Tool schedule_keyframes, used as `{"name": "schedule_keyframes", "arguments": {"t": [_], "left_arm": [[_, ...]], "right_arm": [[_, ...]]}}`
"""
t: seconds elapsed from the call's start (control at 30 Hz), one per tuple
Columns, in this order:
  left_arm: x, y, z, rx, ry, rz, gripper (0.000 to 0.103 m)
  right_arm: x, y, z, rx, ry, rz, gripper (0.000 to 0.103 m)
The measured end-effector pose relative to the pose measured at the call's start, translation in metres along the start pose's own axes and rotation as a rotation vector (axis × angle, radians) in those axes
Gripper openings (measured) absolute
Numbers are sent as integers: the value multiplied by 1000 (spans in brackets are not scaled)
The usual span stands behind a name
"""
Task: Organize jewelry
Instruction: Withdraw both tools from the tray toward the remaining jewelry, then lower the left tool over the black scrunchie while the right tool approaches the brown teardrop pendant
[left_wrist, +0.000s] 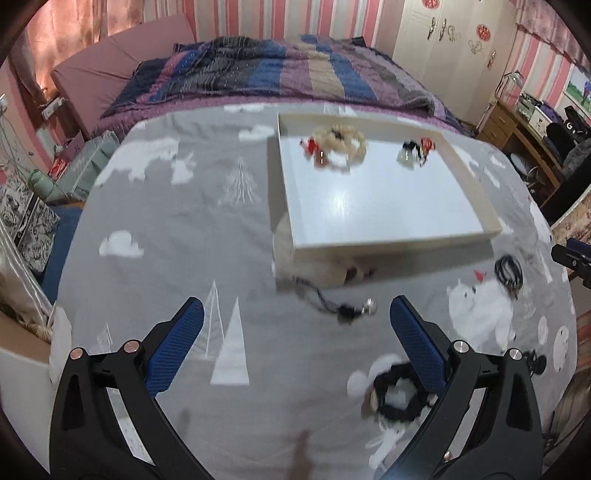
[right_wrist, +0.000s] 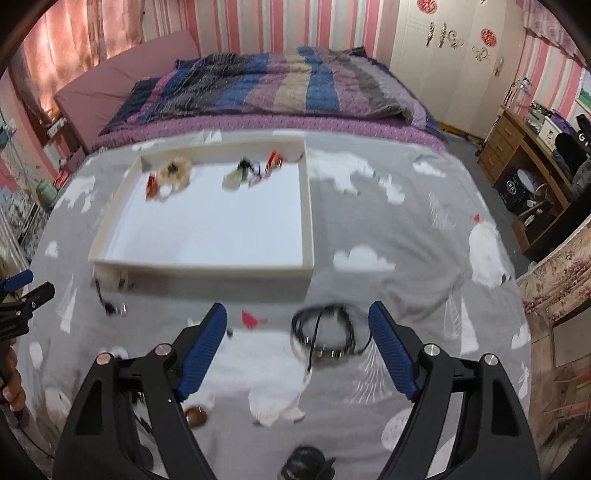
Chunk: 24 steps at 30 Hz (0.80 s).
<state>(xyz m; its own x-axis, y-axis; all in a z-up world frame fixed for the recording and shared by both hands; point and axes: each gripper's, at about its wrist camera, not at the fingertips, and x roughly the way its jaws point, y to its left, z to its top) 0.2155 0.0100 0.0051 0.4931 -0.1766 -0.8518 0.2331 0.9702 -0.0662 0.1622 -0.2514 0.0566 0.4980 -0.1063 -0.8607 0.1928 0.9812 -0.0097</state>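
A white tray (left_wrist: 391, 229) lies on the grey printed cloth; it also shows in the right wrist view (right_wrist: 207, 273). In it lie a beige scrunchie with red bits (left_wrist: 338, 146) and a dark and red jewelry cluster (left_wrist: 417, 149). A black cord necklace with a pendant (left_wrist: 332, 304) lies in front of the tray, just ahead of my open, empty left gripper (left_wrist: 295, 314). A black beaded bracelet (left_wrist: 397, 393) lies by its right finger. My right gripper (right_wrist: 297, 317) is open and empty over a coiled black cord necklace (right_wrist: 325, 334).
The cloth covers a table (right_wrist: 388, 229) in front of a bed with a striped quilt (right_wrist: 266, 85). A small brown bead (right_wrist: 195, 415) and a dark item (right_wrist: 306, 461) lie near the front edge. A desk (right_wrist: 524, 155) stands at right.
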Motion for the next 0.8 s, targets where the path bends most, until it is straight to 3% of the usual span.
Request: {"name": "schedule_keyframes", "arguments": {"t": [0.37, 0.8], "left_arm": [[13, -13, -35, 16, 52, -13, 100], [18, -22, -49, 53, 81, -16, 100]], "right_arm": [[11, 11, -43, -12, 59, 47, 80], [15, 21, -64, -48, 113, 97, 79]]}}
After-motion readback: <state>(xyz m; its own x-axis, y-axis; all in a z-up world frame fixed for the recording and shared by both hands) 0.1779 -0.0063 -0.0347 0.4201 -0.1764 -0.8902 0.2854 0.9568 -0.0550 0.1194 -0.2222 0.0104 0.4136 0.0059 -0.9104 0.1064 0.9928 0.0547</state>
